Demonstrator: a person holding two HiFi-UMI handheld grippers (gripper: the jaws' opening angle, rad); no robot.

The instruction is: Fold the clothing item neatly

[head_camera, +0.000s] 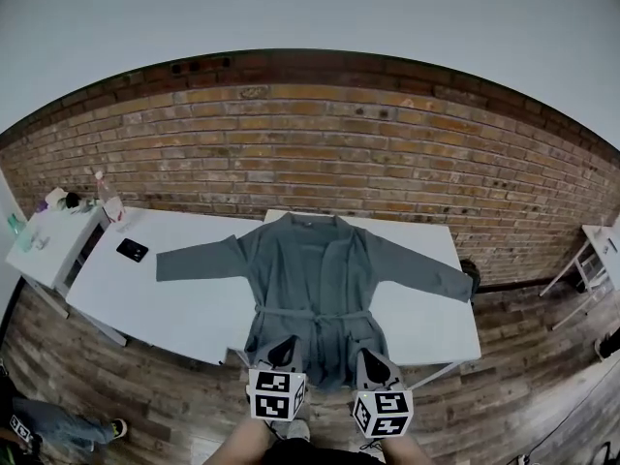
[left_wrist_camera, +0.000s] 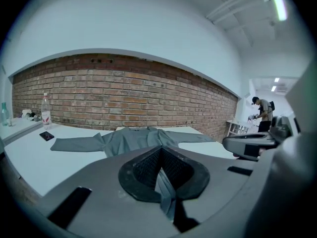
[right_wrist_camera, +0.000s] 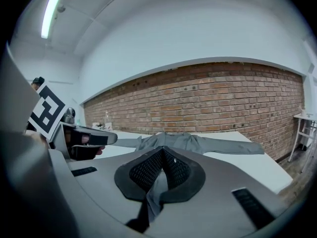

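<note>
Left hand-held gripper and right hand-held gripper both clamped on the hem; robe spread ahead of them on worktop. We judge first fold starting: next, carry hem forward evenly.

Cool, even light from a ceiling tube; strong fisheye bowing, dark vignetted corners, foreground seemingly soft.

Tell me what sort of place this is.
Probably a studio or workshop room, not a home: a bare brick wall, plain white tables on a wooden floor, and a grey robe spread flat on one.
</note>
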